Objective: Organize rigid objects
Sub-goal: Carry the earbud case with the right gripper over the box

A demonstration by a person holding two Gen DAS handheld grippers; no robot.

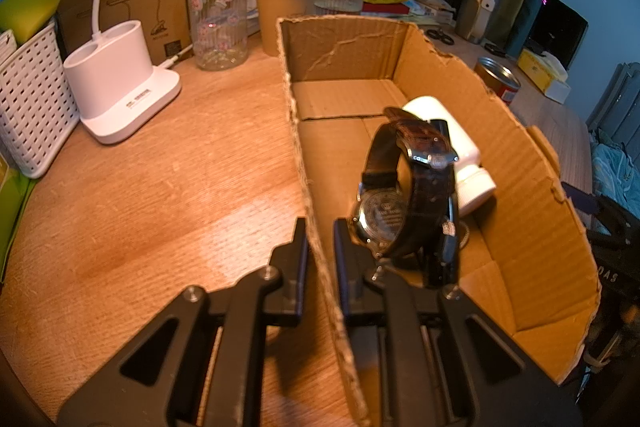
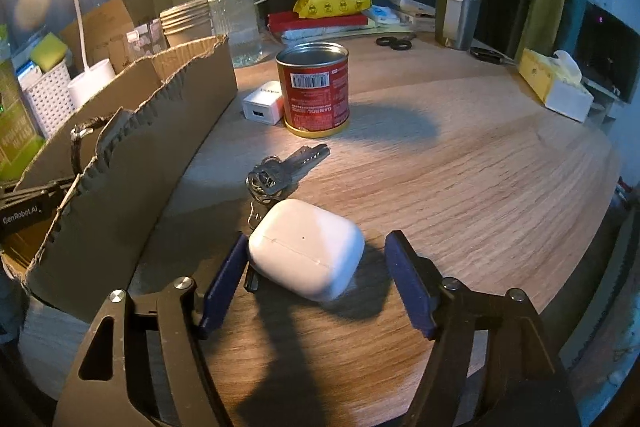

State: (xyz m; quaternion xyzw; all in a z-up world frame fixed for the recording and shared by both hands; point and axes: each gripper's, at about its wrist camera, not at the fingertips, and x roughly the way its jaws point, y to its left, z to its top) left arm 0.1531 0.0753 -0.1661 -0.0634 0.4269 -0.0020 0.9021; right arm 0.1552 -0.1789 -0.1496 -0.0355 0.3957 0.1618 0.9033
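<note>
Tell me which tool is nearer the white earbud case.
Right. The right tool straddles the earbud case, jaws open; the left tool is clamped on the cardboard box wall.

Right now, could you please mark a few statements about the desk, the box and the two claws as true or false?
1. The left claw is clamped on the brown cardboard box's side wall. True.
2. The dark leather-strap wristwatch lies outside the box on the desk. False: it is inside the box, beside the white plastic bottle.
3. The right claw stands open around the white rounded earbud case. True.
4. The red tin can lies tipped on its side. False: it stands upright, open end up.
5. The bunch of metal keys lies on the wooden desk beyond the case. True.
</note>
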